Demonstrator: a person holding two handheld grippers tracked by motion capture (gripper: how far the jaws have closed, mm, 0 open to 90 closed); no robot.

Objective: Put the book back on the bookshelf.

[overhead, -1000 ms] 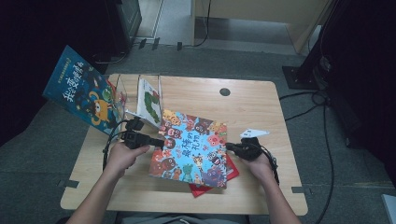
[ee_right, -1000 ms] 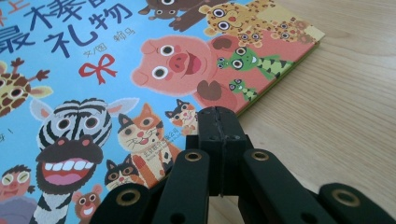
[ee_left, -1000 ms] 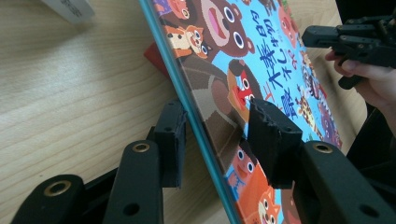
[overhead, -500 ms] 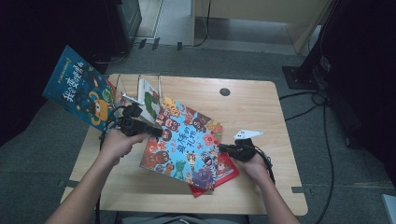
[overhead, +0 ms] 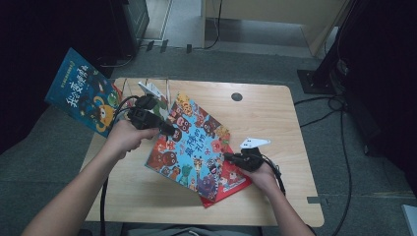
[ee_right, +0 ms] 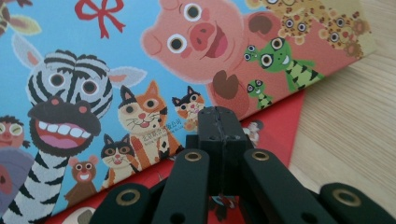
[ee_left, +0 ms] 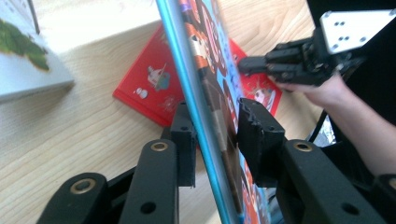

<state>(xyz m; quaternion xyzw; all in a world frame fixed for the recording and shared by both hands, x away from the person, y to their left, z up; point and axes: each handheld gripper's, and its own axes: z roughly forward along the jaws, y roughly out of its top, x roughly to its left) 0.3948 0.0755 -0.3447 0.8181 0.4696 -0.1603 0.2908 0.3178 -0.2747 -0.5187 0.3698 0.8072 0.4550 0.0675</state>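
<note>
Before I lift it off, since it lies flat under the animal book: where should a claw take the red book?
Take the red book by its free corner nearest the person, coming in level from that side: it lies flat on the table, and the animal book covers most of it.

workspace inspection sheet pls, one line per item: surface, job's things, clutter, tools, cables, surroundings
surface: light wooden table with a dark round grommet hole.
job's things: blue animal-cover picture book, tilted up at its left edge, over a red book lying flat.
clutter: another blue book overhanging the table's left corner; a white-covered book in a clear stand behind.
tools: left tool has just been closing, the blue book's edge between its jaws; right tool shut, tips at the book's right edge.
cables: black cable trailing from the left tool; more on the floor at right.
surroundings: grey floor, dark equipment at both sides.
</note>
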